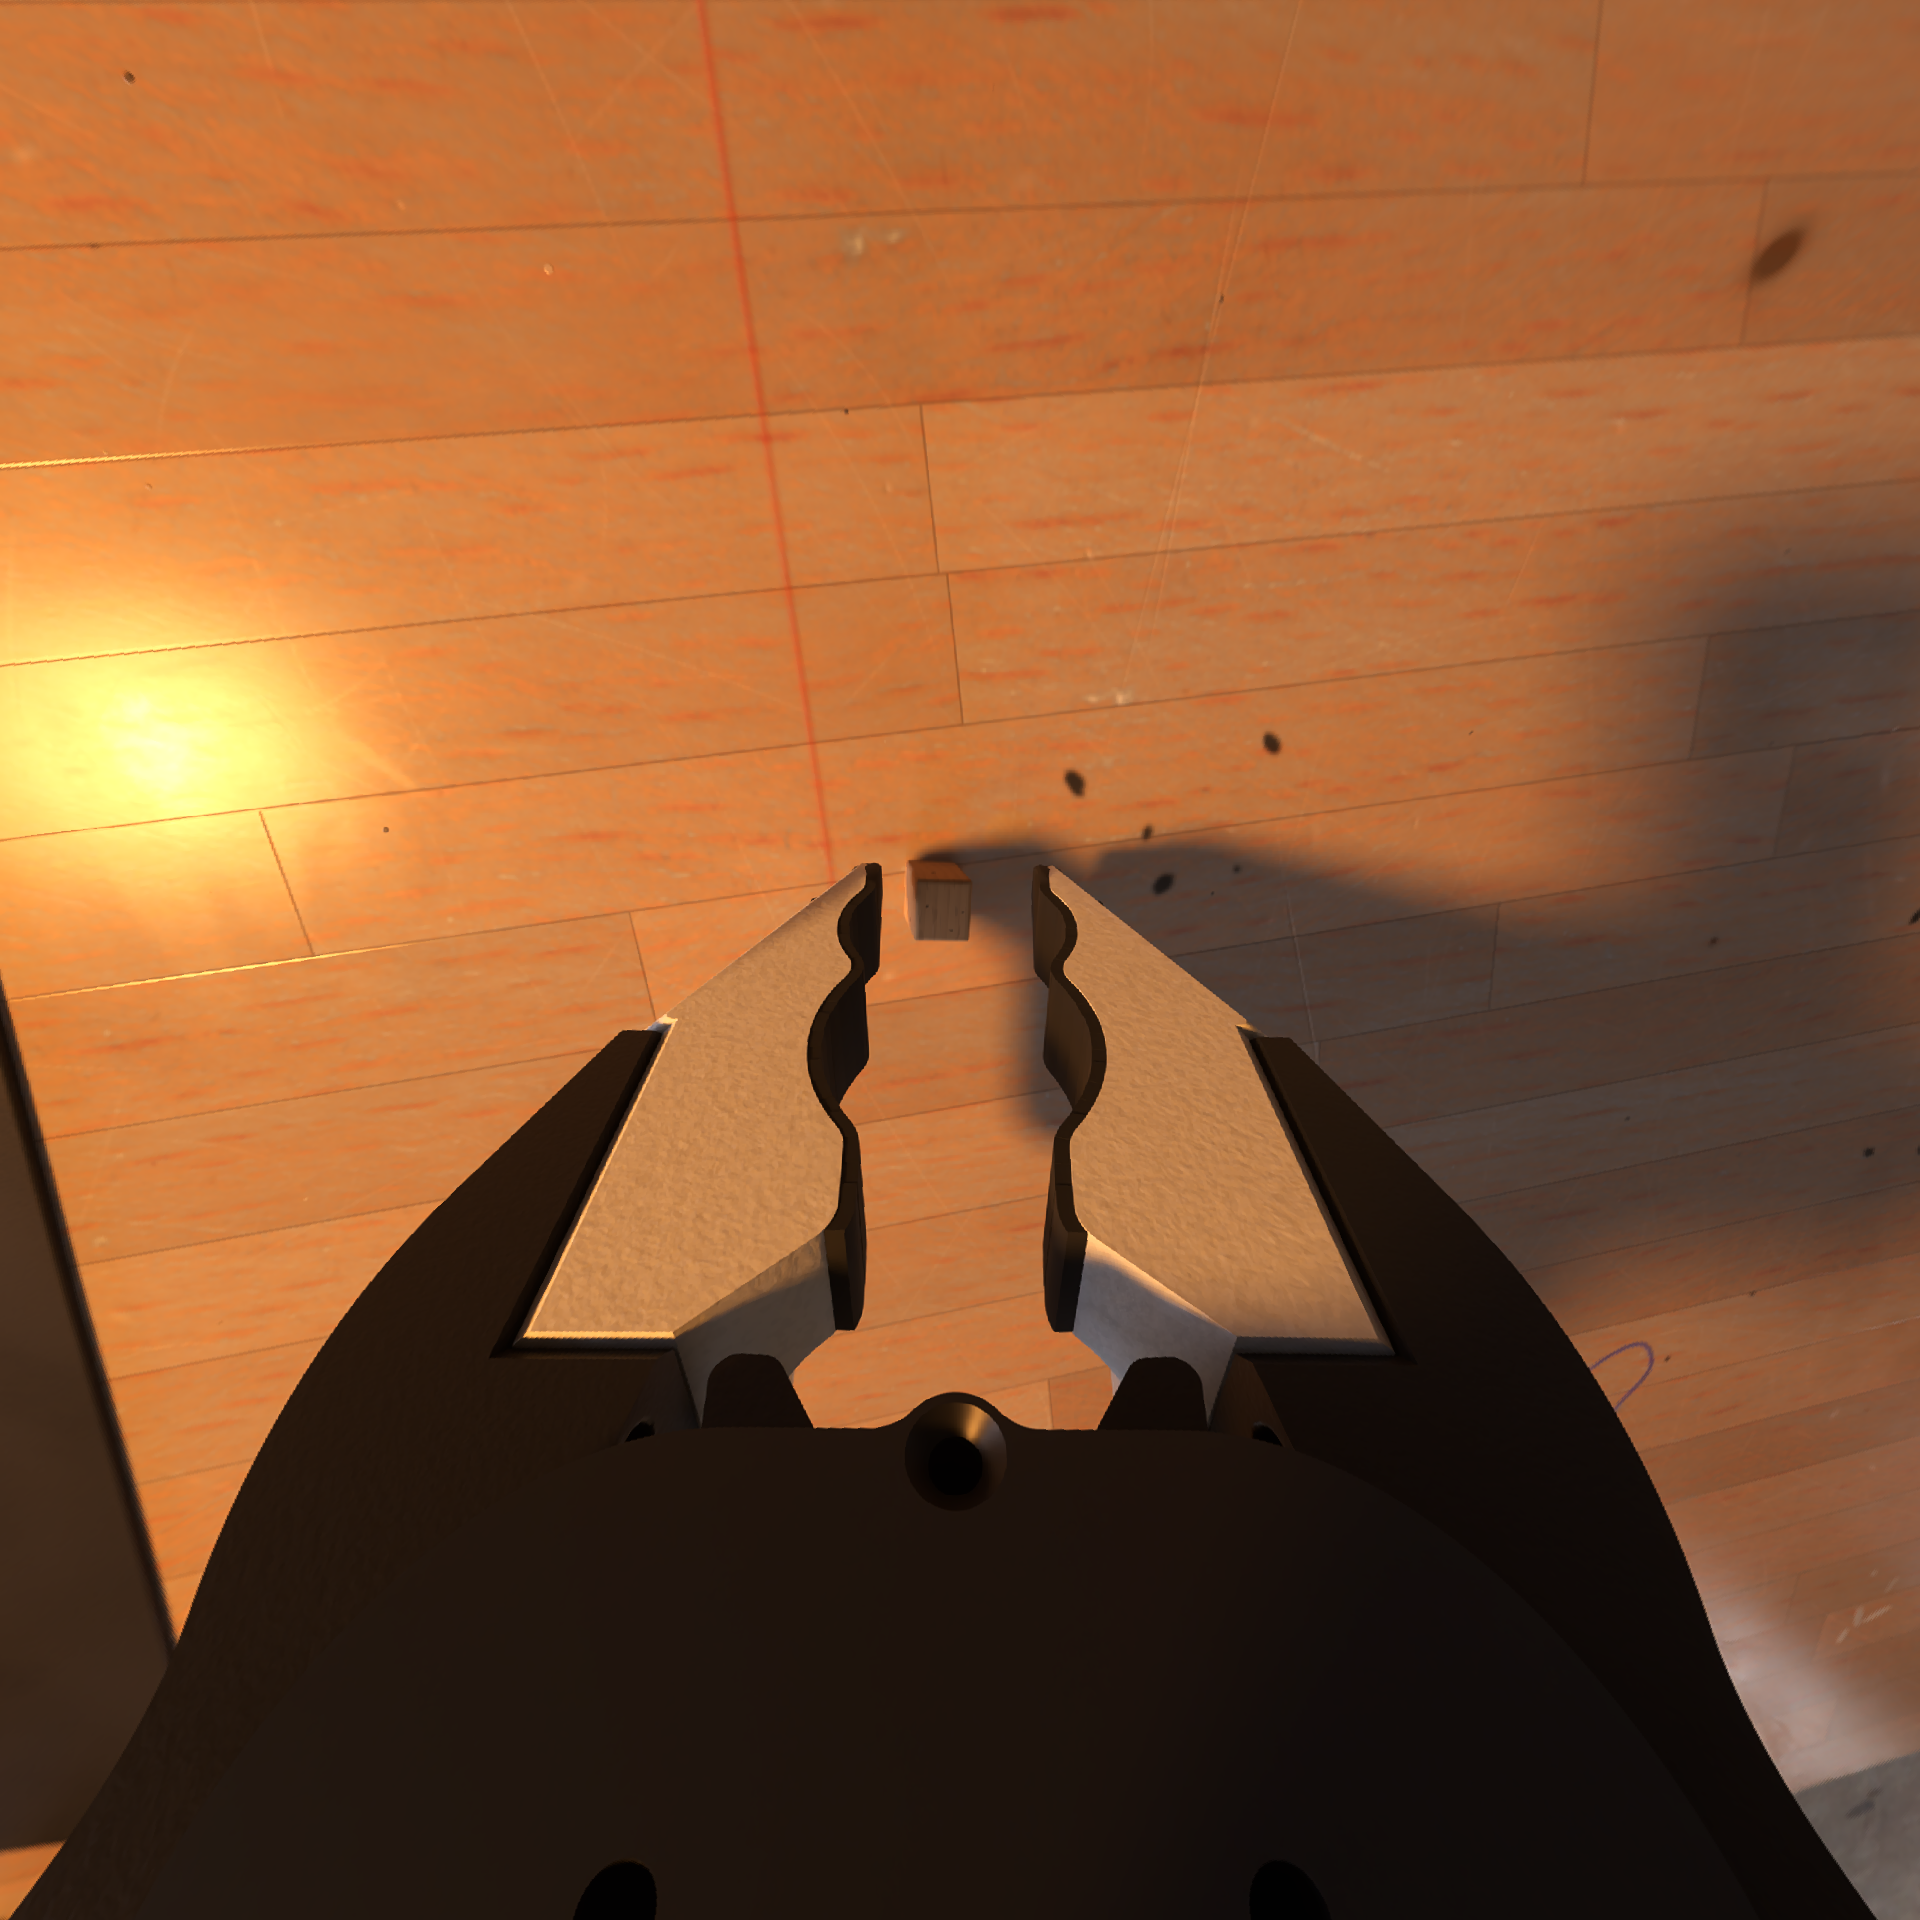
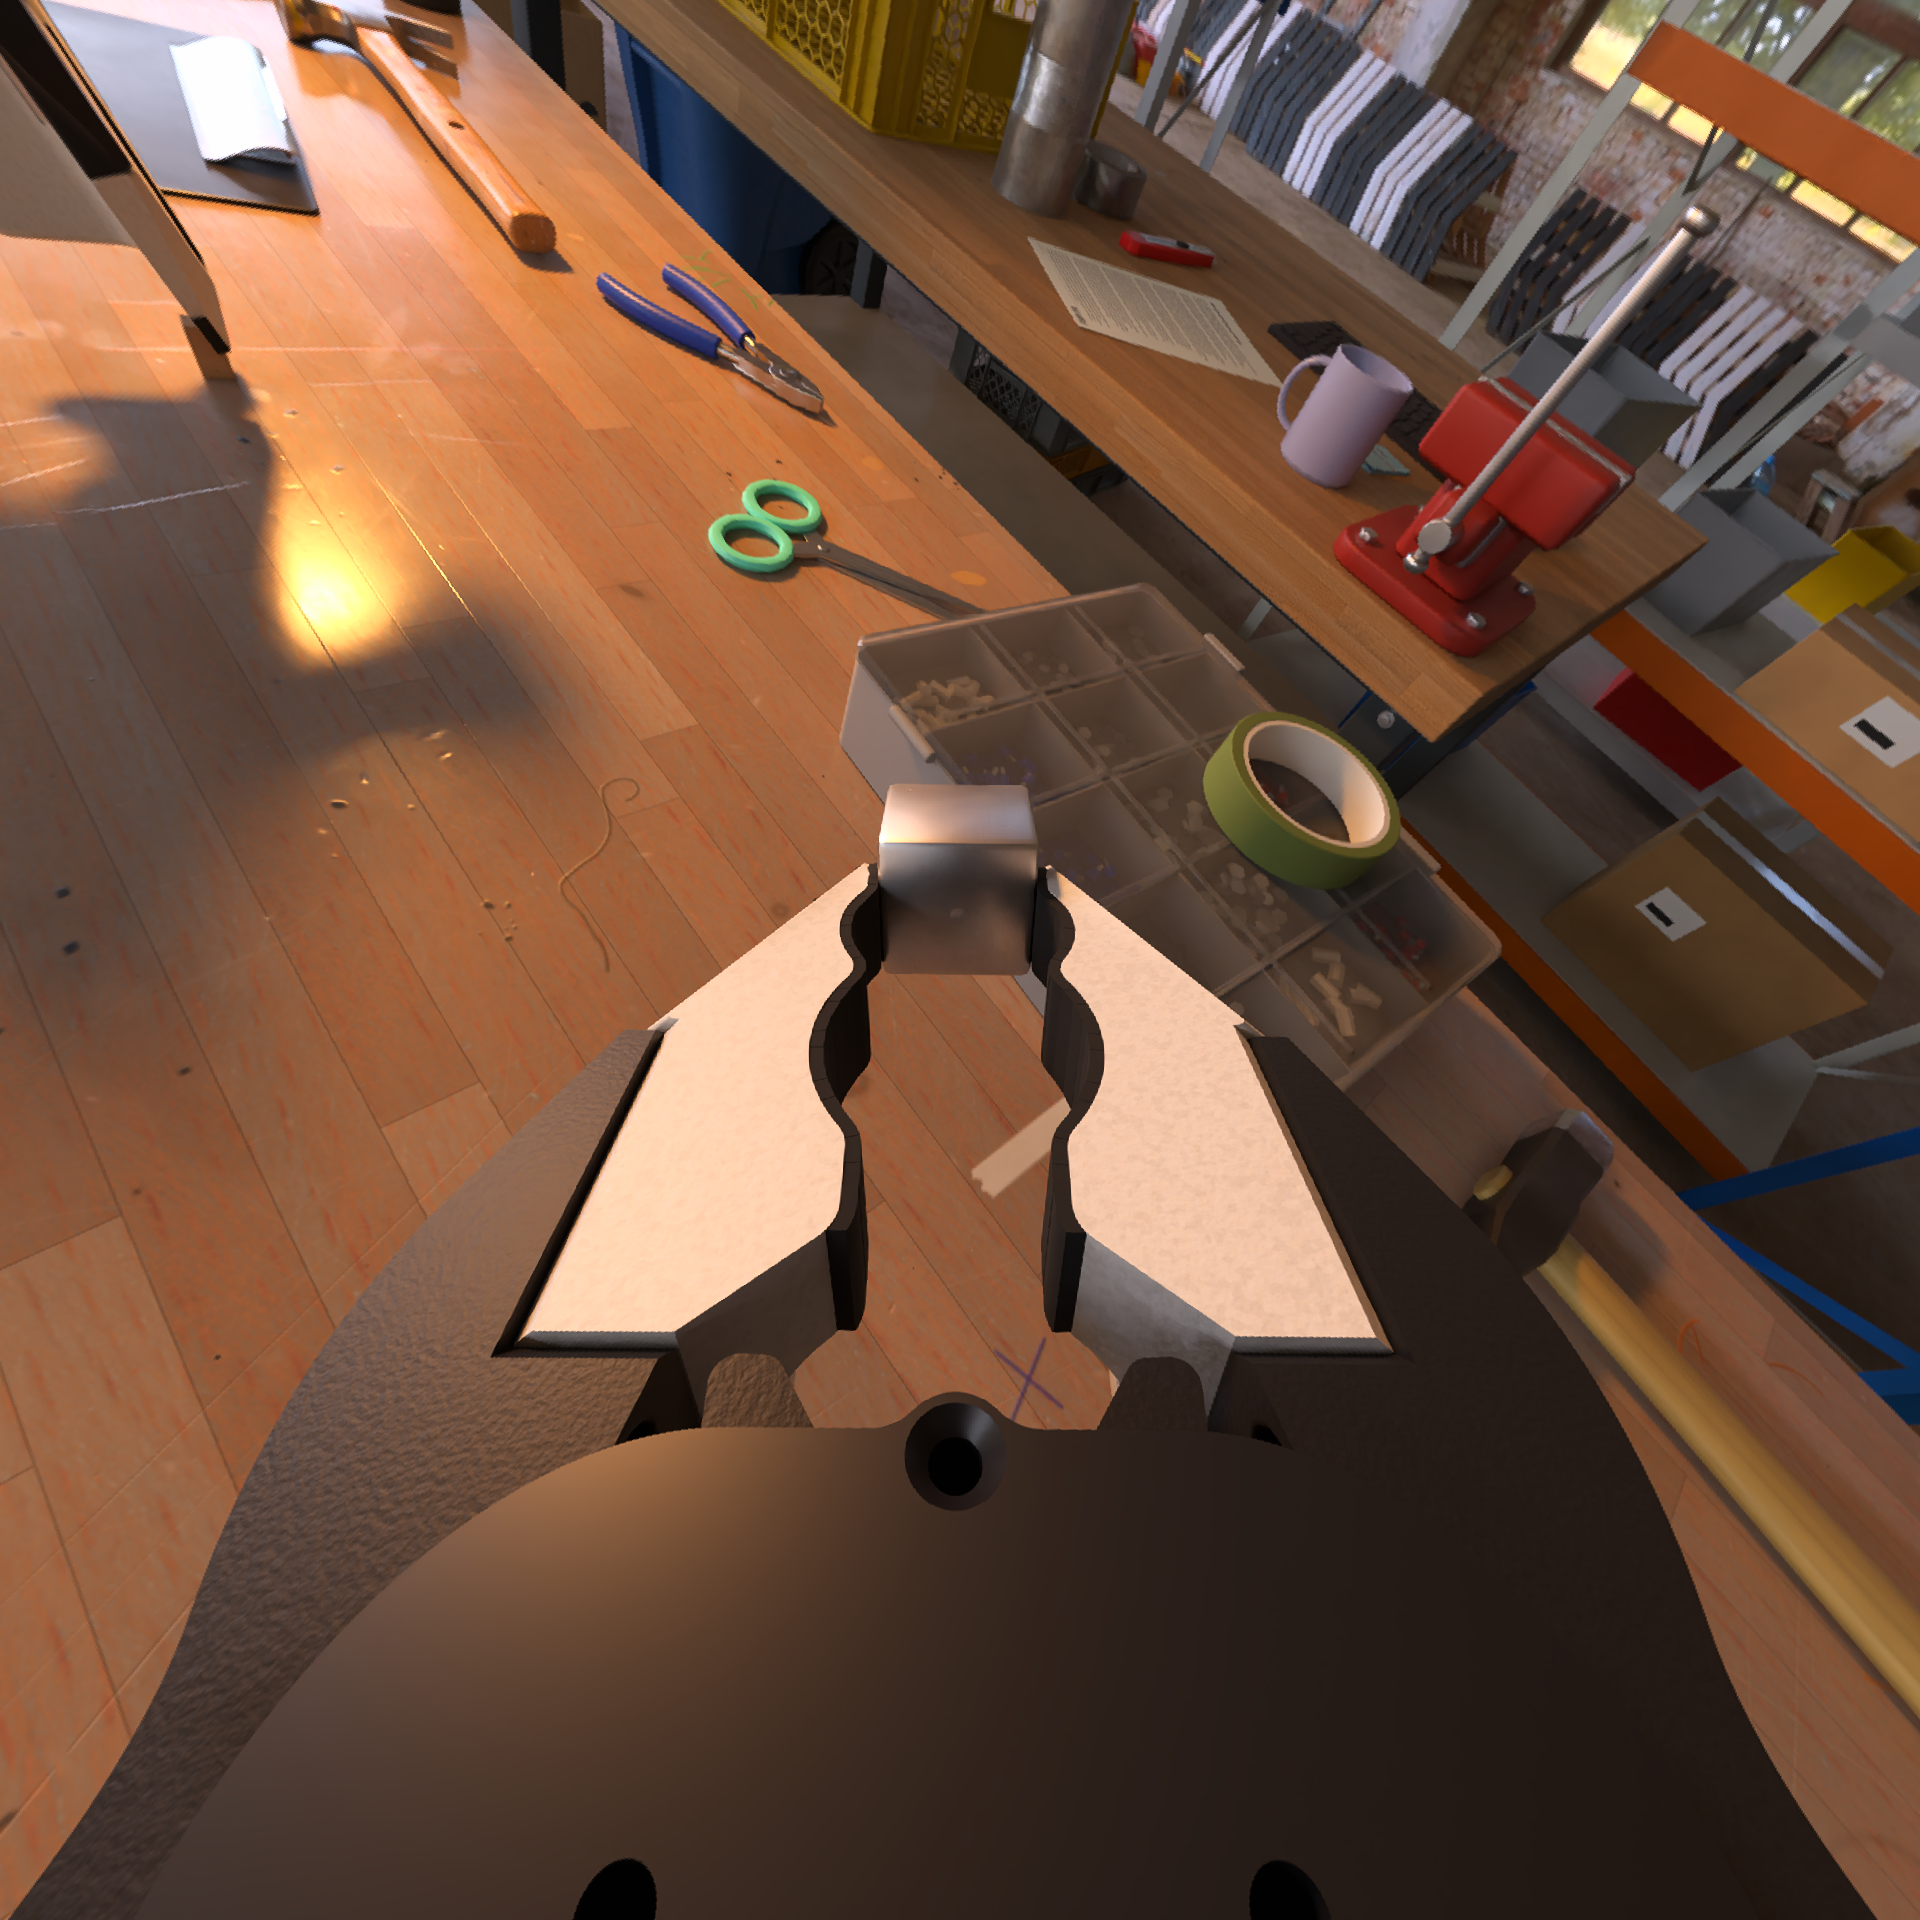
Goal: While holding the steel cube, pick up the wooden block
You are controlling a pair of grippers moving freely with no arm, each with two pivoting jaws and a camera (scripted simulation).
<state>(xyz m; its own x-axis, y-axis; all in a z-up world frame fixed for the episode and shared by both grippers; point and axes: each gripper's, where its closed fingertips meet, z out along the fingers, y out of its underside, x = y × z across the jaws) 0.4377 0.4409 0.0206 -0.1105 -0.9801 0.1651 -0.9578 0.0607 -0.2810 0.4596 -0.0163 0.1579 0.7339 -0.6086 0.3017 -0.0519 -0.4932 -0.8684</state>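
Observation:
In the left wrist view a small pale wooden block lies on the wooden bench top. My left gripper is open and looks down at it from above, the block showing between the fingertips, nearer the left one; the height above it is hard to judge. In the right wrist view my right gripper is shut on a shiny steel cube, held at the fingertips above the bench.
Right wrist view: a clear compartment box with a green tape roll on it, green scissors, blue pliers, a hammer handle, a yellow-handled mallet at the right edge. A second bench carries a red vise and mug.

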